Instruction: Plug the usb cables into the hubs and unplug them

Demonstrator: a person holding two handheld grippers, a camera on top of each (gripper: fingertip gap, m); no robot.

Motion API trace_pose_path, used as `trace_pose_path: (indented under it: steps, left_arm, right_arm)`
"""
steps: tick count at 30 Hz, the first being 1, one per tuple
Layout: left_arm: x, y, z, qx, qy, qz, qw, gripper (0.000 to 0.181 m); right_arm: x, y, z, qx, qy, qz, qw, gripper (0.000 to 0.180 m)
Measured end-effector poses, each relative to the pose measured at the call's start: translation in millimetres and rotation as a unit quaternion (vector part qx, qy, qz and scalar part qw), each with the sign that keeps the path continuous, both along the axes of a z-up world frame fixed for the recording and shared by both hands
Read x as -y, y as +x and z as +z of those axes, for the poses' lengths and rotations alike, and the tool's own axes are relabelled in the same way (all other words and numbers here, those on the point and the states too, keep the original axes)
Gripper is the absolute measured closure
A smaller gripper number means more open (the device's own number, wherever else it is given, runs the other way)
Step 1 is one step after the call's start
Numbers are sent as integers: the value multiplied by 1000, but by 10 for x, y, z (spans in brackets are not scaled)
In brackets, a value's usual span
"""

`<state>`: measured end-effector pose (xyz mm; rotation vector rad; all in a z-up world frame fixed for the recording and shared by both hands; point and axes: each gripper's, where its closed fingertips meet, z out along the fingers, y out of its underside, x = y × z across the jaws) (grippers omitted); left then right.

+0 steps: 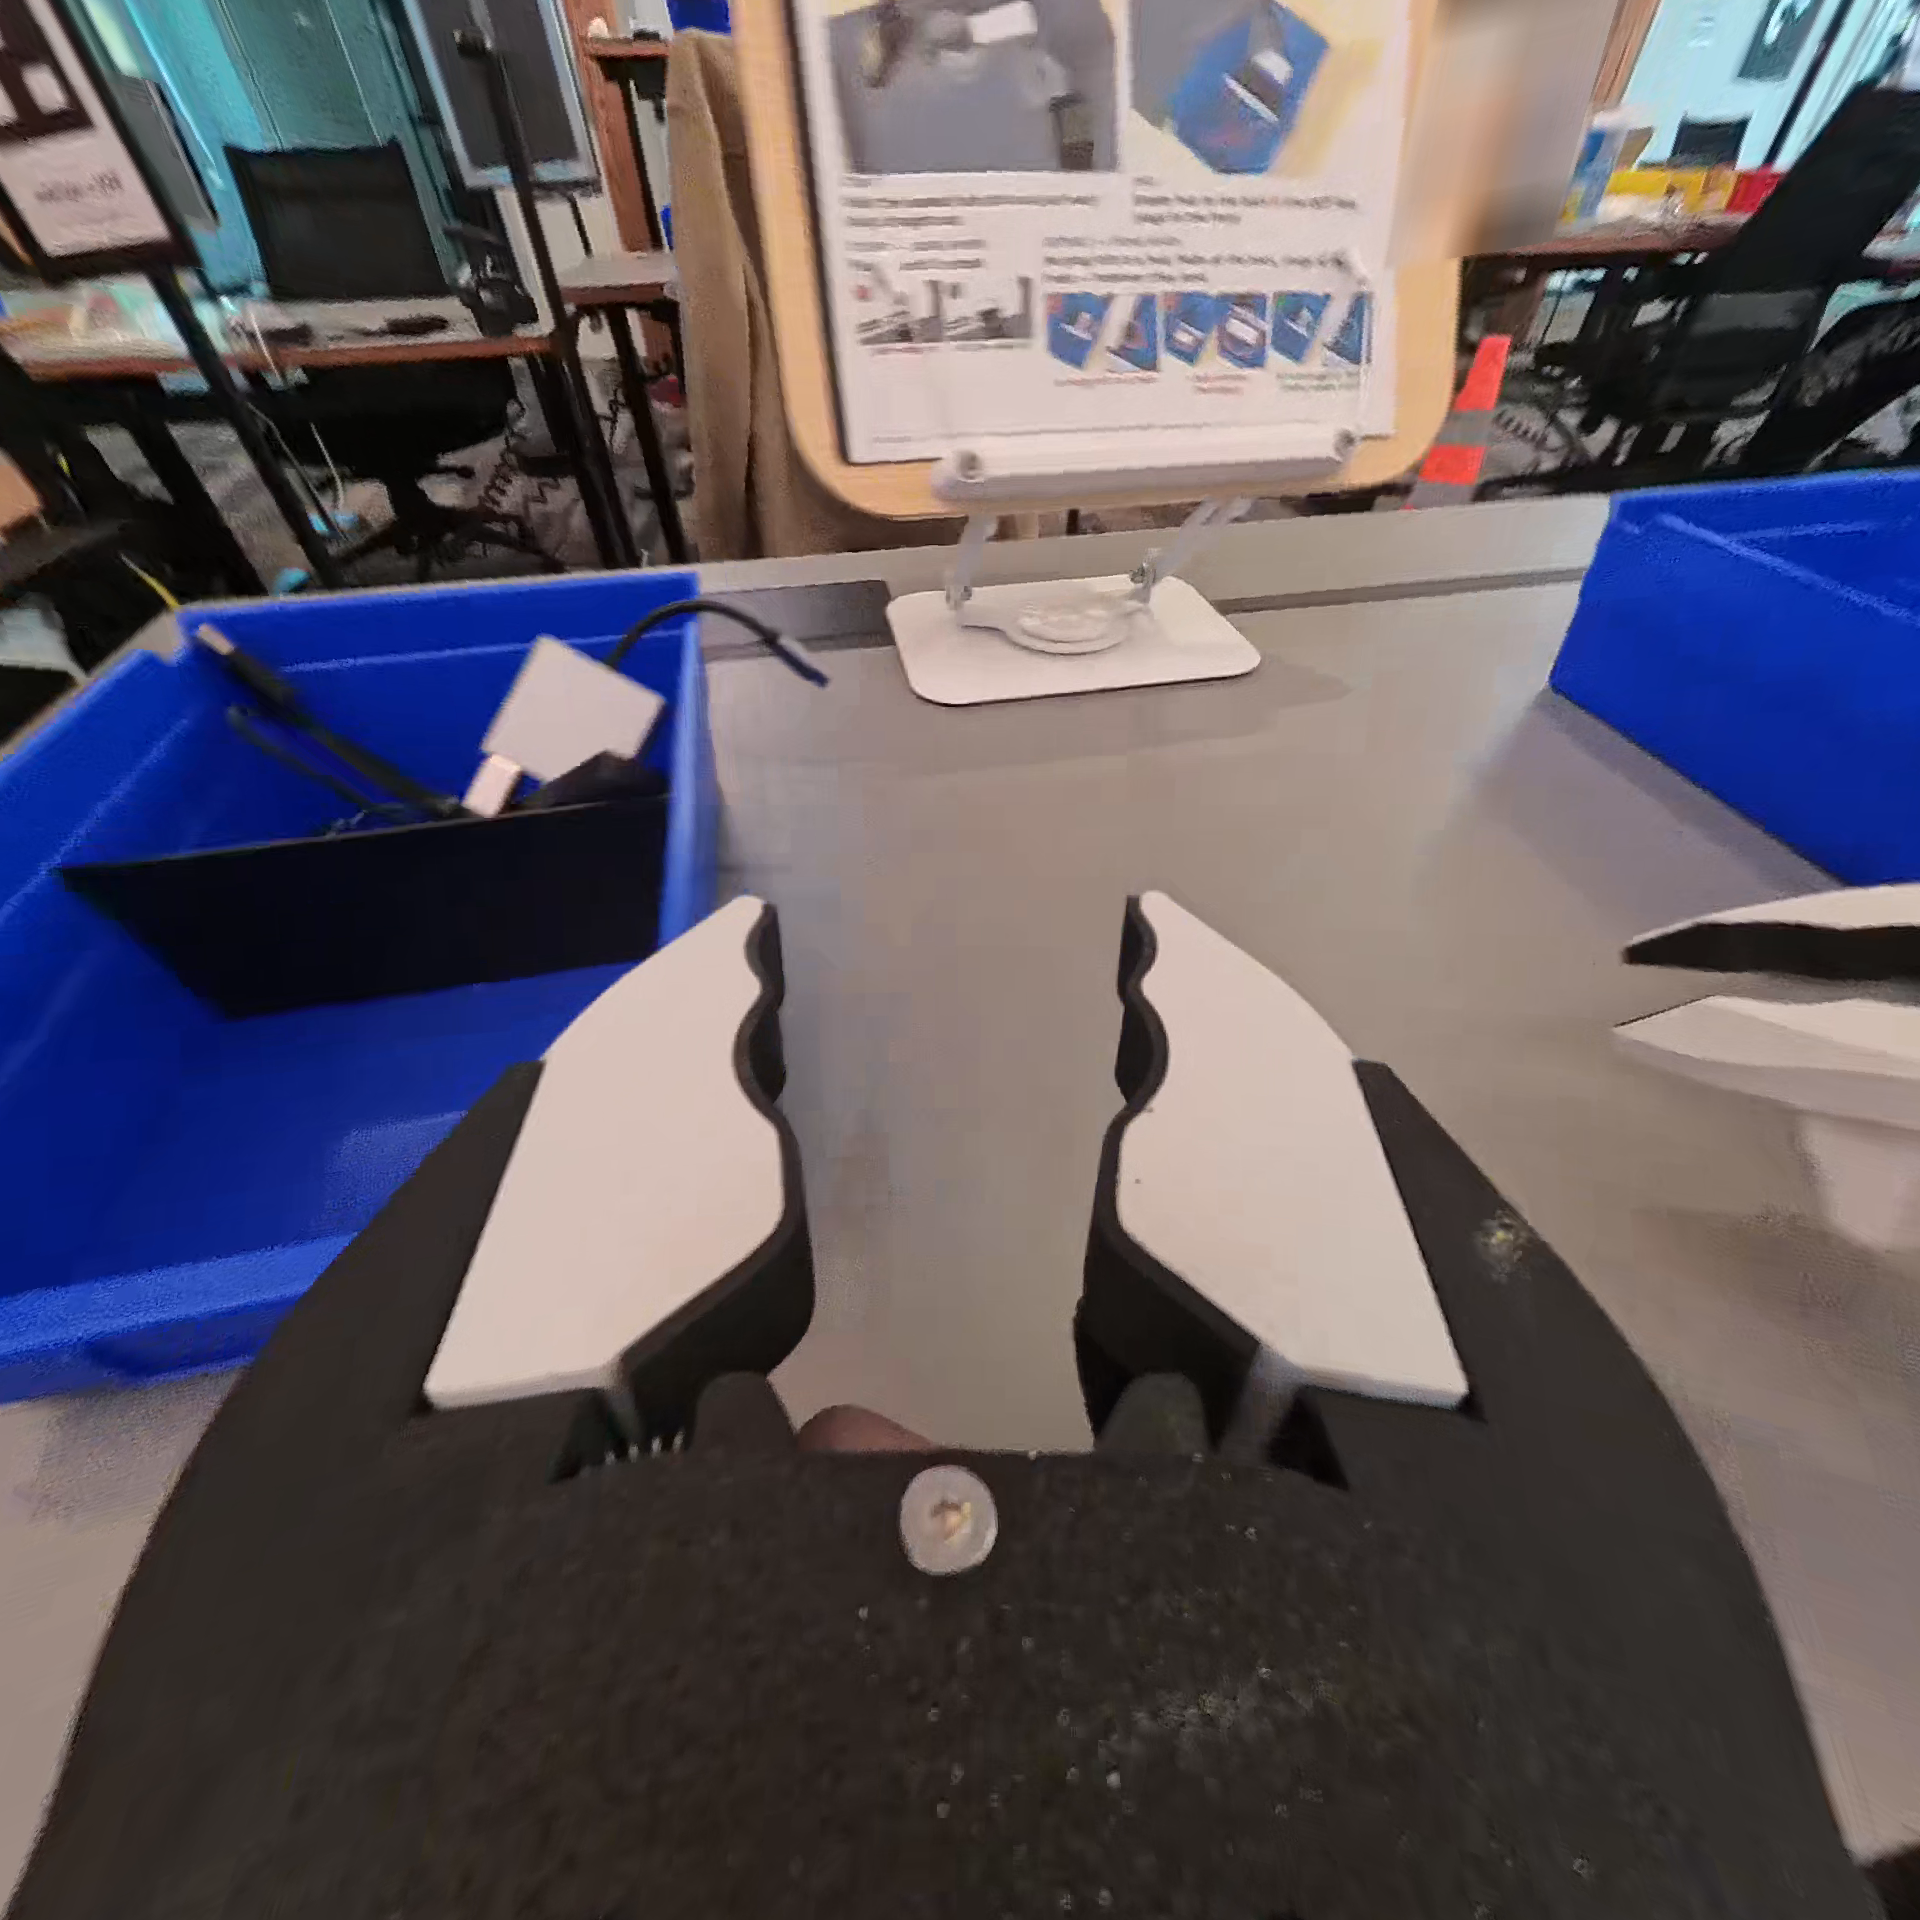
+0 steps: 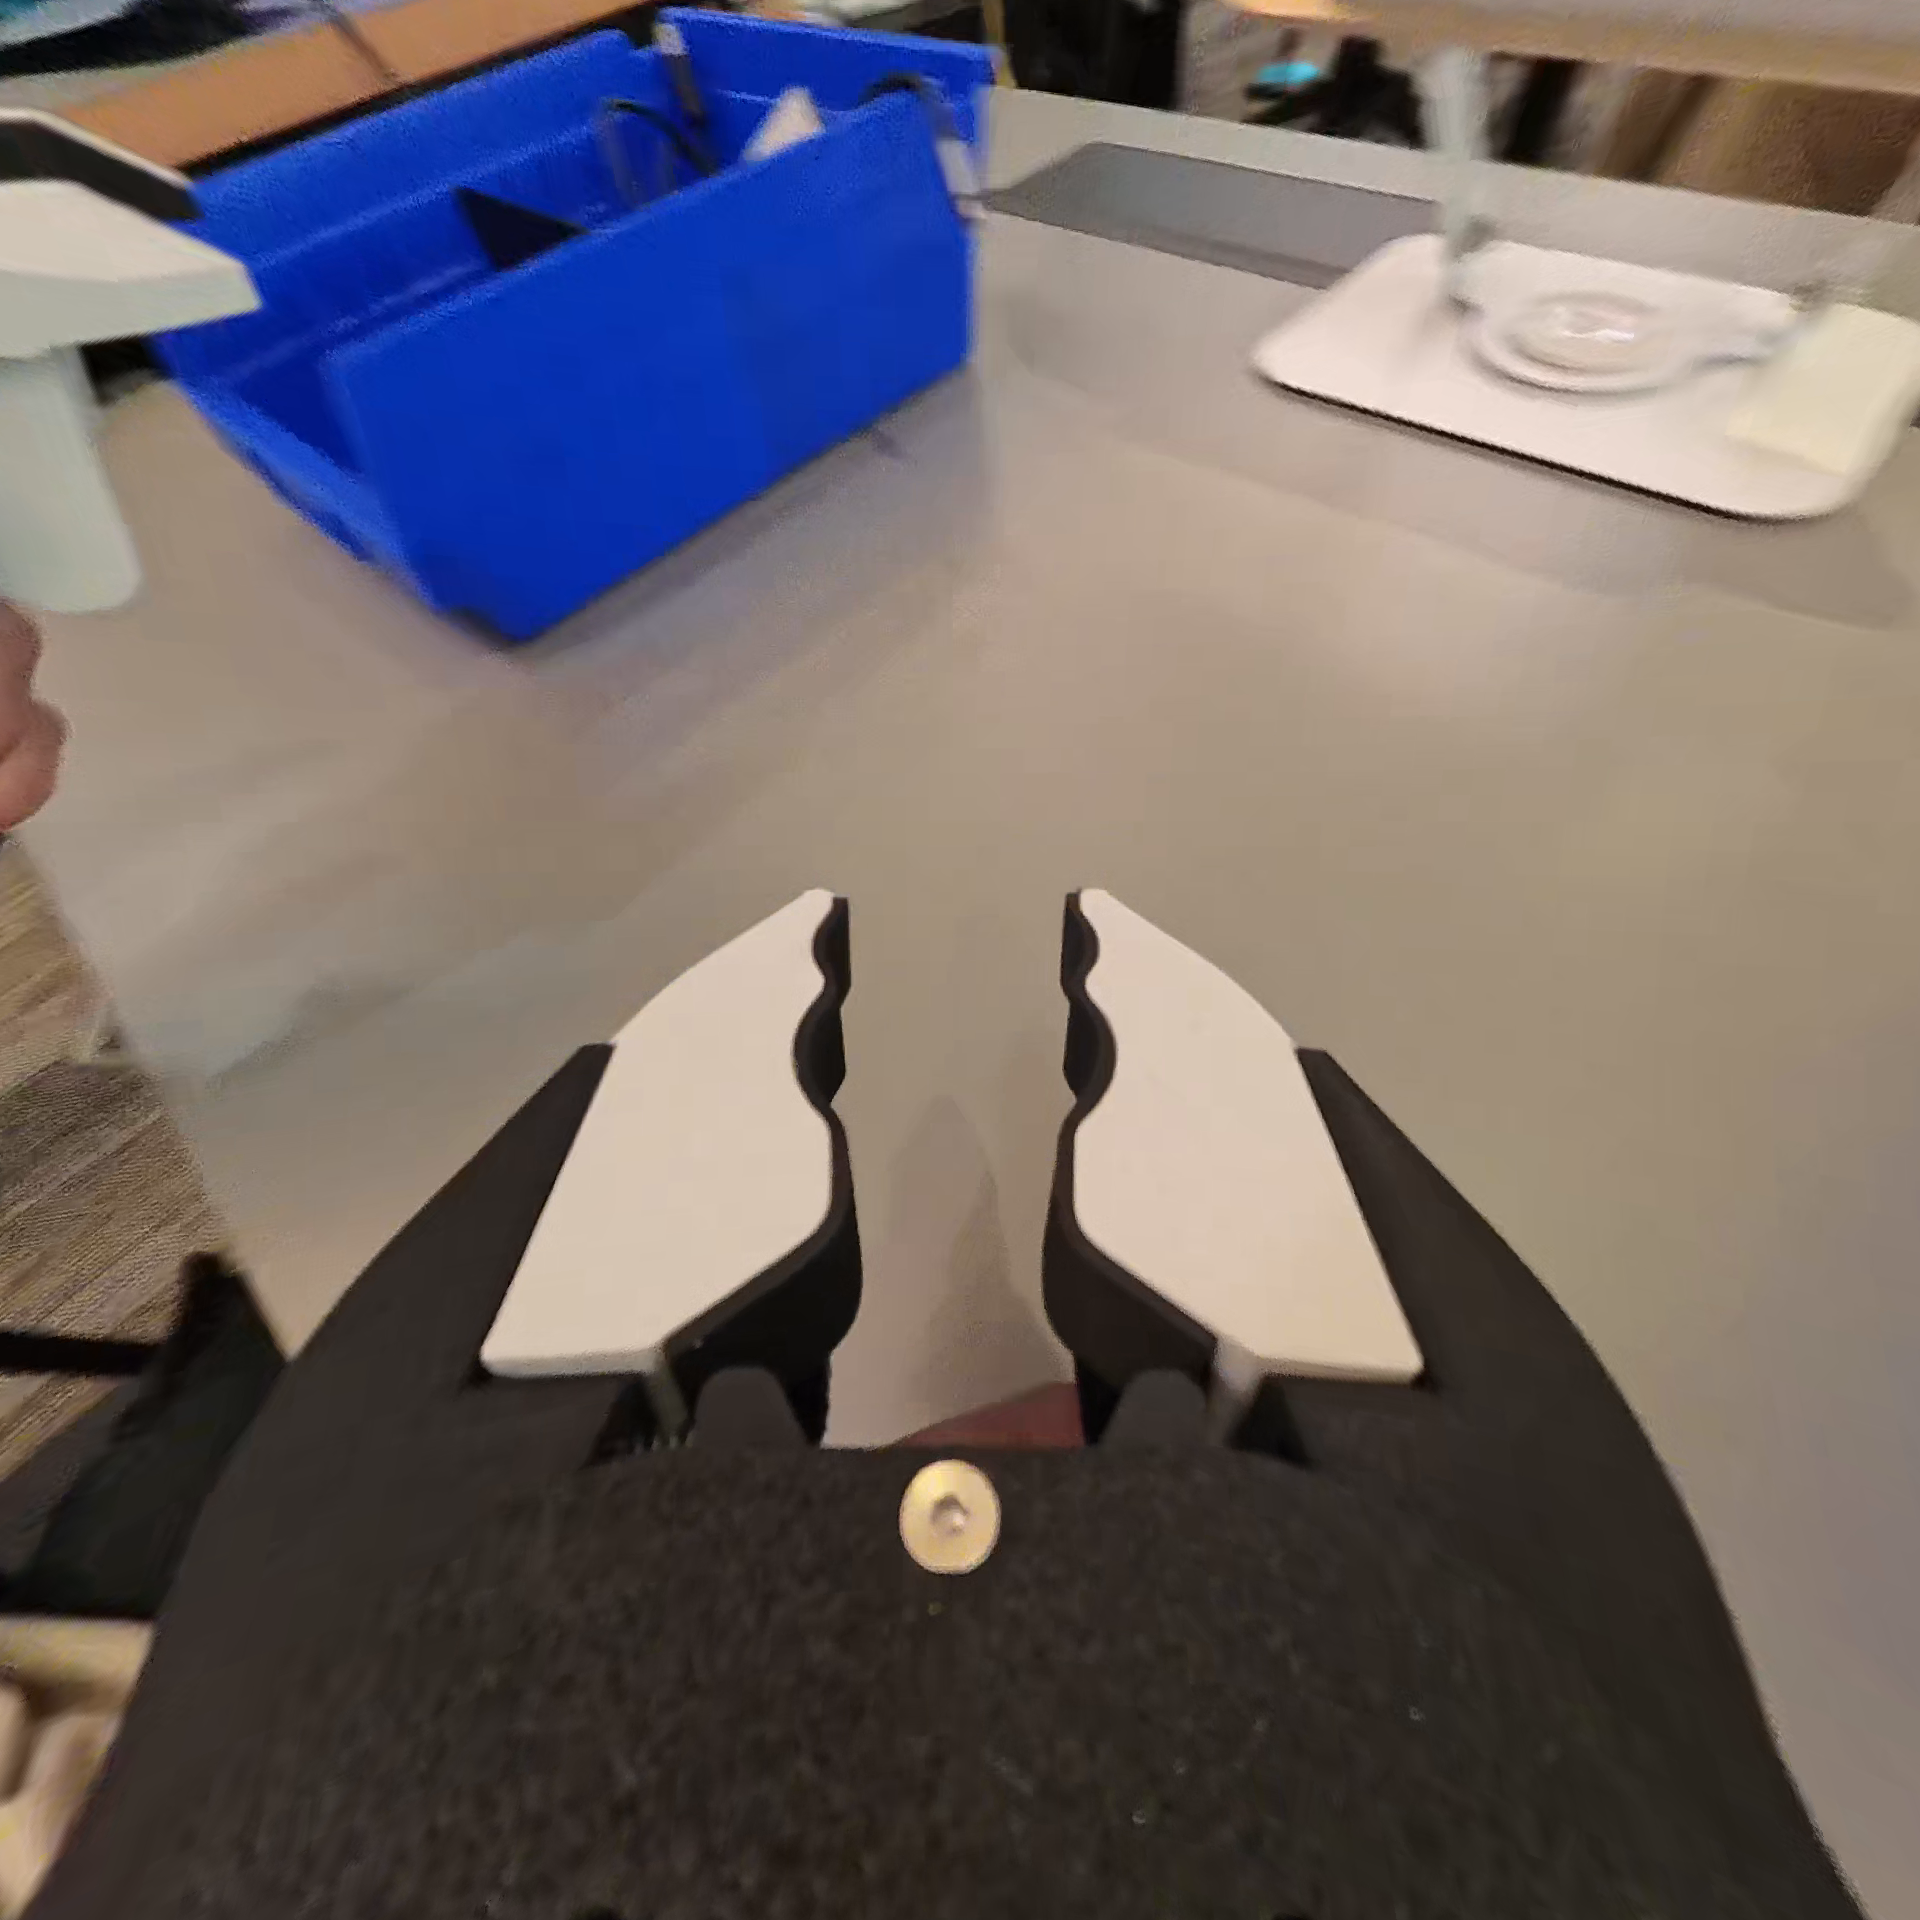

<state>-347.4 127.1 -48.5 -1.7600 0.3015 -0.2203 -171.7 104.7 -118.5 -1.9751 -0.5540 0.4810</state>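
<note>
Counter: smooth grey matte counter [image 1: 1195, 831], bare under both grippers; office desks and chairs blurred behind.
Left gripper: left gripper [image 1: 945, 914], white fingers with wavy black pads on a black grainy body; jaws released, holding nothing.
Right gripper: right gripper [image 2: 956, 904], same build; jaws released, holding nothing, gap narrower than the left's.
Blue bin: hard plastic blue bin [image 1: 156, 1039], rectangular, black divider [image 1: 395, 904] across it; sits just left of the left gripper.
Hub: flat white square hub [image 1: 577, 707] tilted in the bin behind the divider, amid black usb cables [image 1: 312, 727]; one cable [image 1: 727, 623] arcs over the bin's rim.
Stand: white stand base [image 1: 1081, 644] beyond the bin, carrying a wooden board with a printed sheet [image 1: 1101, 208].
Left view only: second blue bin [image 1: 1766, 665] far right of the stand.
Right view only: bin's outer wall; stand base [image 2: 1558, 364] blurred.
</note>
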Motion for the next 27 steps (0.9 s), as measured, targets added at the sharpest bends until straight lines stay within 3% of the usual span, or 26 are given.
trace_pose_path:
  steps: [6, 10, 14, 18, 27]
  left_arm:
    - [-57, 674, -468, -19, -26, -10, 999, 120]
    - [-58, 649, -629, 14, -36, -11, 999, 121]
    - [-66, 523, -547, 32, -10, 11, 999, 123]
    - [-32, 457, -501, 6, 19, 27, 999, 122]
    - [-48, 408, -551, 17, -4, 19, 1000, 121]
  right_arm:
    - [10, 1033, 13, -32, 71, -147, 986, 139]
    - [72, 1393, 133, 11, 137, -211, 968, 135]
    - [96, 1614, 179, 2, 151, -271, 951, 133]
    - [88, 1562, 192, 11, 160, -262, 952, 136]
    - [100, 1373, 223, 41, 188, -242, 951, 136]
